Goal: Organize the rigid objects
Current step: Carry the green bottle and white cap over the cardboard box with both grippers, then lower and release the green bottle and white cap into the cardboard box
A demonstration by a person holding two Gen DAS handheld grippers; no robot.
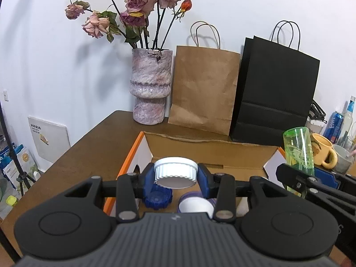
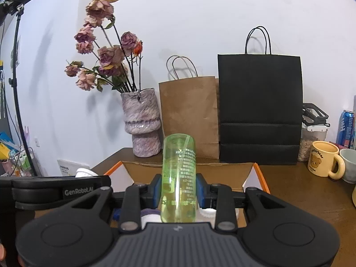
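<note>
My left gripper (image 1: 175, 175) is shut on a white ribbed lid (image 1: 175, 174), held above an open cardboard box (image 1: 213, 149) with orange edges. Inside the box lie a blue ribbed cap (image 1: 158, 199) and a purple-rimmed white jar (image 1: 195, 203). My right gripper (image 2: 179, 189) is shut on a clear green bottle (image 2: 179, 178) that stands nearly upright between its blue pads, over the same box (image 2: 224, 169). The green bottle (image 1: 299, 153) and the right gripper's black arm show at the right of the left wrist view. The left gripper's body (image 2: 55, 191) shows at the left of the right wrist view.
A pink marbled vase (image 1: 151, 86) with dried roses, a brown paper bag (image 1: 204, 89) and a black paper bag (image 1: 276, 89) stand against the wall behind the box. A yellow bear mug (image 2: 324, 161), a grey cup, a blue can (image 2: 346, 128) and a storage jar stand at the right.
</note>
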